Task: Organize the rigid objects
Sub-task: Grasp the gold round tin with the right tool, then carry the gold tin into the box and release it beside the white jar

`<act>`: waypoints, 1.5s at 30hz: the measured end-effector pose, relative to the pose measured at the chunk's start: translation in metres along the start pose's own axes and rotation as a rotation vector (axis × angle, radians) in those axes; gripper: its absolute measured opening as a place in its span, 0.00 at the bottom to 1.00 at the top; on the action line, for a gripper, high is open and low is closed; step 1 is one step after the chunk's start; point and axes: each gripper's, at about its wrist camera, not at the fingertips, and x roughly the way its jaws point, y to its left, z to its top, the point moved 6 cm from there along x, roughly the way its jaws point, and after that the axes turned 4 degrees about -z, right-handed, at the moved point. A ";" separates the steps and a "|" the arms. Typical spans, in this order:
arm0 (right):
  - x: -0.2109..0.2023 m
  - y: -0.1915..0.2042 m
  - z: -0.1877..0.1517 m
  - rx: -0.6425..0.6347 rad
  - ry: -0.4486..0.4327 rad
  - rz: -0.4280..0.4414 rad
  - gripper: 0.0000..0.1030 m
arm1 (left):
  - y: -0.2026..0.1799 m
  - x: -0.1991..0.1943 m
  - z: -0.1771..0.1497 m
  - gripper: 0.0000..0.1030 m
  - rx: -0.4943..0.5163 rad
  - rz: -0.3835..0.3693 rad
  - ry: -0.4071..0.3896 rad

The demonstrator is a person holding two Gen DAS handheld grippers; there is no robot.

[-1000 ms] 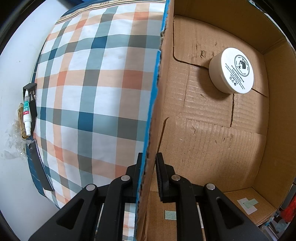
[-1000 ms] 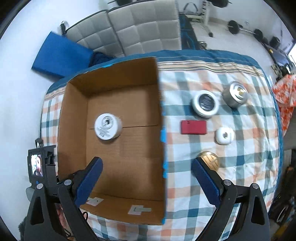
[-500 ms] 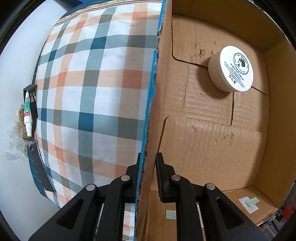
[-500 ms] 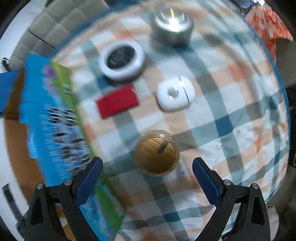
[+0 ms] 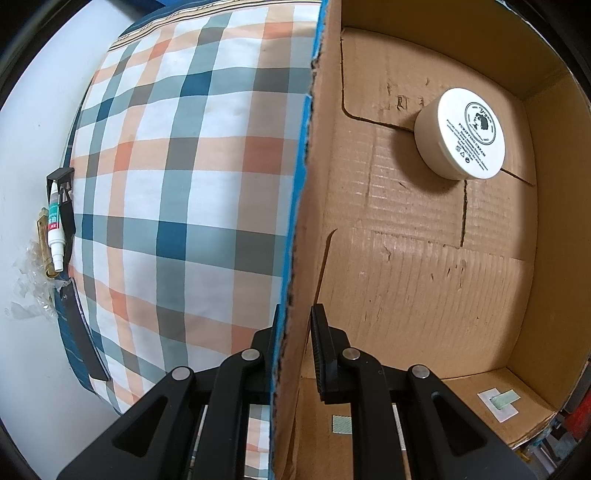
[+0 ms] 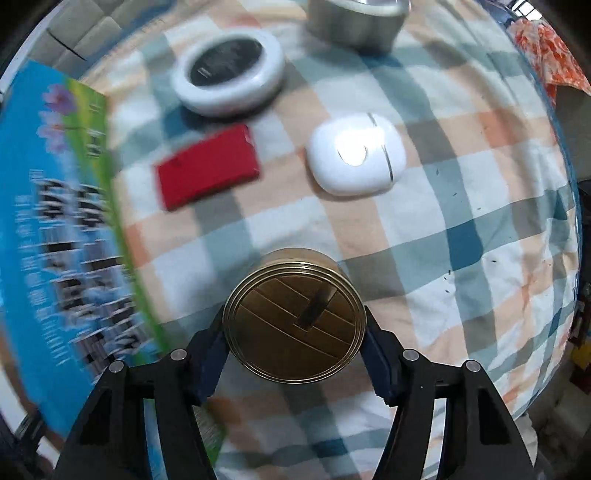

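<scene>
— Left gripper [image 5: 293,350]?
— Clamped on the side wall of the cardboard box [image 5: 424,280], one finger outside against the blue printed face, the other inside against bare brown board. Box standing on the plaid cloth [image 5: 177,177].

— Inside the box?
— One white cream jar [image 5: 460,134], round, lid up, black print on top. Sitting on the box floor near the far corner, well apart from the clamped wall. Two small pale tape patches on the near flap.

— Right gripper [image 6: 295,350]?
— Closed around the gold tin [image 6: 295,317], blue pads touching its rim on both sides. Round, brassy, ridged lid with a dark slot. Raised or still on the cloth: cannot tell.

— Around the tin?
— Beyond it, a white earbud case [image 6: 356,153] and a red flat box [image 6: 207,166] side by side, apart. Farther back, a white ring-shaped puck with a dark centre [image 6: 229,70], and a silver metal tin [image 6: 356,20] cut off at the top edge. Blue and green printed box wall along the left, blurred.

— Off the cloth?
— In the left wrist view, a small white tube [image 5: 55,229] at the bed's edge, beside crumpled clear plastic.
</scene>
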 end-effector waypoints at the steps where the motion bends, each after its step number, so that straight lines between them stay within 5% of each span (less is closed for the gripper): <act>1: -0.013 0.003 0.000 -0.009 -0.023 0.014 0.65 | 0.001 0.000 0.001 0.10 -0.001 -0.001 0.000; 9: -0.125 0.054 -0.004 -0.136 -0.208 0.149 0.65 | 0.004 0.000 0.001 0.10 0.000 -0.005 0.001; 15: -0.155 0.111 -0.002 -0.252 -0.238 0.203 0.65 | 0.006 -0.001 0.001 0.10 0.002 -0.004 0.000; 27: -0.123 0.174 0.009 -0.352 -0.214 0.155 0.65 | 0.004 -0.003 -0.001 0.10 0.004 -0.003 -0.003; 45: -0.056 0.215 0.016 -0.392 -0.121 0.072 0.65 | 0.002 -0.004 -0.008 0.10 0.011 -0.001 -0.006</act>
